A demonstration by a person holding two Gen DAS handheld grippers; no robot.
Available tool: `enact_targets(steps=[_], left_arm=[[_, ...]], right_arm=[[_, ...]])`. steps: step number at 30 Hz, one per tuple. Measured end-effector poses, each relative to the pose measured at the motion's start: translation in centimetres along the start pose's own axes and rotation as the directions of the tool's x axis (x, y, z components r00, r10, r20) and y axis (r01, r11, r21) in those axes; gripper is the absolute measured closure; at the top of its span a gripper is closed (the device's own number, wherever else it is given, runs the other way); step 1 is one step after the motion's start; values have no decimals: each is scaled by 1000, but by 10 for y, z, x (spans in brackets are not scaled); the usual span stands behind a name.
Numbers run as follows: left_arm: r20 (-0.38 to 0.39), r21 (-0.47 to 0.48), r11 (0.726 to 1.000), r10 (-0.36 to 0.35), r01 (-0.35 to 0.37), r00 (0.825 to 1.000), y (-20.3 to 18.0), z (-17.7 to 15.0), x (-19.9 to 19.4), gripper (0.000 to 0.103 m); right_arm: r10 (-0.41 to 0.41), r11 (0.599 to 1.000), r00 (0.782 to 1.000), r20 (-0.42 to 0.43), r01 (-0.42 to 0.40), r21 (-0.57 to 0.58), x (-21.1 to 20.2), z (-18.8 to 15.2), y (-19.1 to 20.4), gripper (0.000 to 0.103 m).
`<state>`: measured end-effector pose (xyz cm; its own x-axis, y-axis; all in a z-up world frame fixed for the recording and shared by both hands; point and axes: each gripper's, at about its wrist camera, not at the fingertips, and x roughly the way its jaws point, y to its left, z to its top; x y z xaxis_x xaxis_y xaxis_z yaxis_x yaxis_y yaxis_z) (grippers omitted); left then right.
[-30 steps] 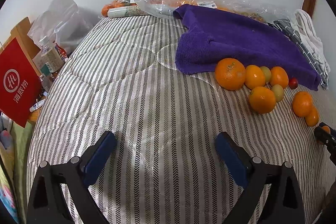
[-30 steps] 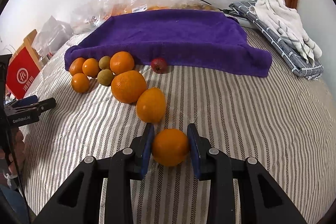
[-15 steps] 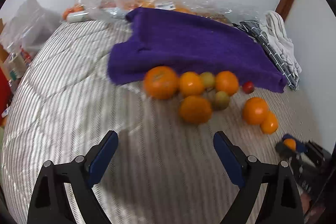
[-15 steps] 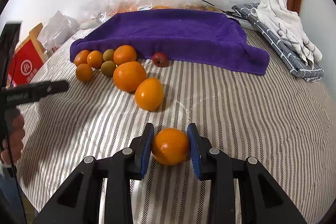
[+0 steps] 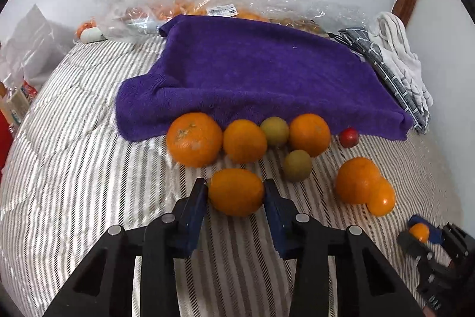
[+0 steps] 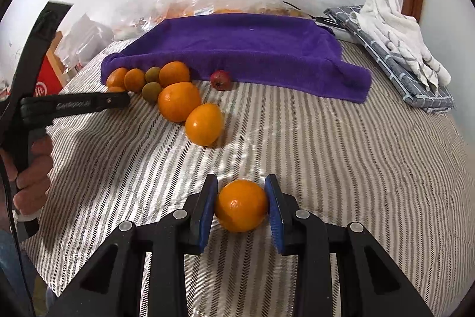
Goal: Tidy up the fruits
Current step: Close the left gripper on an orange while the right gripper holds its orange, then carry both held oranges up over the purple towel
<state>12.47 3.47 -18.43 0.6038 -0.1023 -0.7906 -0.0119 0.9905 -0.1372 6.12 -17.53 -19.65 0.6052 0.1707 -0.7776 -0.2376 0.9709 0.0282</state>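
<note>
Several oranges lie on a striped bed in front of a purple towel [image 5: 255,79], with two green fruits [image 5: 274,131] and a small red fruit [image 5: 348,137]. My left gripper [image 5: 236,193] is shut on an orange [image 5: 236,192] at the front of the group. My right gripper [image 6: 240,204] is shut on another orange [image 6: 241,205], held near the bed's front, apart from the pile. The right gripper with its orange also shows in the left wrist view [image 5: 420,232]. The left gripper also shows from the side in the right wrist view [image 6: 89,103].
Clear plastic bags with more oranges [image 5: 237,11] lie behind the towel against the wall. Folded grey and white cloths [image 6: 397,49] sit at the right. A red box [image 6: 44,82] and bottles stand off the bed's left edge. The striped bedding [image 6: 341,153] stretches right of the fruit.
My left gripper has swung right and forward to the fruit pile and shut on the front orange. My right gripper has kept its orange and pulled back slightly.
</note>
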Motion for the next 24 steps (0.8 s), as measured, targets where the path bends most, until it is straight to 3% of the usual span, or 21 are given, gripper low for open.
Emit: enact_targets(steps=[11,18,24], left_arm=[[59,-24,1000,17,-16,998,10,6,-45,67],[98,-19,999,44,-42,994,8,47,-66,67],[143,-24,998,60,-57,988,6,96,-76,67]], right_arm=[[-16,998,1000,26,15,67,-8,29,-18,70],[-44,998,994,100,39,58,-22,80,-21,70],[-28,998,983,181,19,55,-27,143,-20,70]])
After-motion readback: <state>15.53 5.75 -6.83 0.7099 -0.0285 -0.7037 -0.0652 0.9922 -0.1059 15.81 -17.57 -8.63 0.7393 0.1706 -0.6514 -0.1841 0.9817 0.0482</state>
